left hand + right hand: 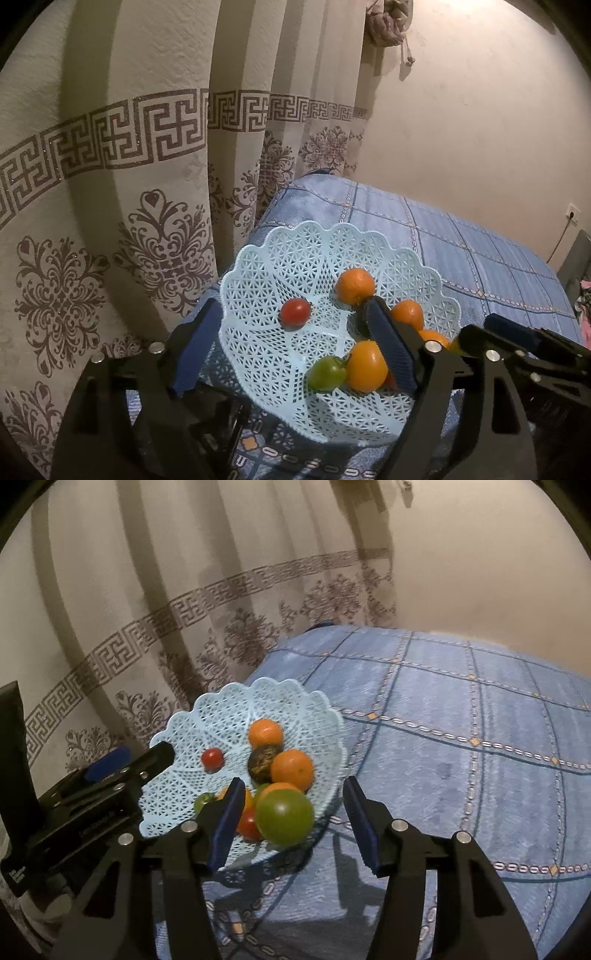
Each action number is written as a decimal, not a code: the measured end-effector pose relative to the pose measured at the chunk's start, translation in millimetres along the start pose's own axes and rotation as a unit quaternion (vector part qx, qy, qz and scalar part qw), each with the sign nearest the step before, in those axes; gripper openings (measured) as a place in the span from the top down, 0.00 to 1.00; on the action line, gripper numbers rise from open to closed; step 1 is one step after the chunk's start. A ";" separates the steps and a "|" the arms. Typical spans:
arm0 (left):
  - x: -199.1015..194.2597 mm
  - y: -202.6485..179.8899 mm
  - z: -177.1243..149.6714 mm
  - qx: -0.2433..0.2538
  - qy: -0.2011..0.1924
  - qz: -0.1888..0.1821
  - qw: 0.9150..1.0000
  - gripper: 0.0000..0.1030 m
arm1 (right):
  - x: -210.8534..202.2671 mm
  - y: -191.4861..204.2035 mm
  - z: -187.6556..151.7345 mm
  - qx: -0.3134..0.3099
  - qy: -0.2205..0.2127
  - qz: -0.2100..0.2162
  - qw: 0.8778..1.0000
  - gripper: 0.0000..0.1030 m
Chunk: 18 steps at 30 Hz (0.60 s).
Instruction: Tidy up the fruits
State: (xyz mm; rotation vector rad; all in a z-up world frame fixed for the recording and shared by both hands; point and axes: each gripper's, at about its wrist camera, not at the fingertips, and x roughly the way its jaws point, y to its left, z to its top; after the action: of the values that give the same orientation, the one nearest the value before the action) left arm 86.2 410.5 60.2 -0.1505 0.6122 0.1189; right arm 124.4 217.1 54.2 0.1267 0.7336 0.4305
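1. A cream curtain (110, 155) with brown key-pattern bands and floral motifs hangs behind the far left edge of the bed.
2. The bed (461, 720) wears a blue checked cover; a plain wall rises beyond its far edge.
3. A pale blue lattice basket (280, 254) with a scalloped rim sits near the bed's far left corner, beside the curtain.
4. The left gripper (291, 349), black with blue pads, has its fingers wide open: one finger is outside the basket rim, the other reaches among the fruit.
5. The right gripper (293, 821) also has its fingers spread open, with a large green tomato (284, 816) between them over the basket's near rim, touching neither pad.
6. Inside the basket lie several oranges (355, 286), a yellow-orange tomato (365, 365), a small green tomato (327, 373) touching it and a small red tomato (295, 312) lying apart.
7. A dark round fruit (262, 762) nestles between two oranges; its kind is unclear.
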 end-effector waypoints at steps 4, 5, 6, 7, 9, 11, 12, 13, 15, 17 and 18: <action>-4.5 -2.6 -0.7 0.005 -0.003 0.003 1.000 0.14 | -4.6 -11.3 -3.0 0.017 -0.006 -0.004 1.000 0.45; -5.1 -2.7 -0.8 0.005 -0.004 0.003 1.000 0.12 | -5.6 -13.4 -3.7 0.021 -0.007 -0.004 1.000 0.45; -6.7 -2.9 -0.9 0.005 -0.006 0.005 1.000 0.11 | -7.0 -15.4 -4.8 0.023 -0.009 -0.003 1.000 0.45; -7.0 -3.0 -1.0 0.005 -0.006 0.006 1.000 0.10 | -8.3 -16.0 -5.7 0.024 -0.010 -0.003 1.000 0.45; -8.8 -2.9 -1.9 0.004 -0.006 0.007 1.000 0.10 | -11.5 -16.4 -7.5 0.022 -0.014 -0.007 1.000 0.45; -13.5 -3.7 -5.0 0.004 -0.004 0.007 1.000 0.10 | -13.3 -15.6 -9.6 0.017 -0.017 -0.010 1.000 0.45; -14.4 -4.7 -5.9 0.006 -0.004 0.007 1.000 0.10 | -13.8 -14.9 -10.6 0.016 -0.018 -0.011 1.000 0.45; -15.2 -6.5 -7.2 0.009 -0.003 0.006 1.000 0.10 | -14.7 -15.2 -11.4 0.015 -0.018 -0.012 1.000 0.45; -17.8 -8.9 -10.3 0.012 -0.001 0.006 1.000 0.09 | -15.5 -16.7 -13.5 0.015 -0.016 -0.009 1.000 0.45; -19.6 -10.9 -12.7 0.014 0.000 0.007 1.000 0.08 | -17.3 -18.1 -16.0 0.016 -0.015 -0.008 1.000 0.45; -20.8 -12.1 -14.1 0.015 0.000 0.007 1.000 0.08 | -17.8 -19.0 -16.3 0.016 -0.016 -0.007 1.000 0.45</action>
State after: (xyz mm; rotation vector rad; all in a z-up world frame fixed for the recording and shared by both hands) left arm 63.2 394.8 62.1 -0.1170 0.6156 0.1240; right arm 108.1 191.7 48.2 0.1588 0.7107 0.4022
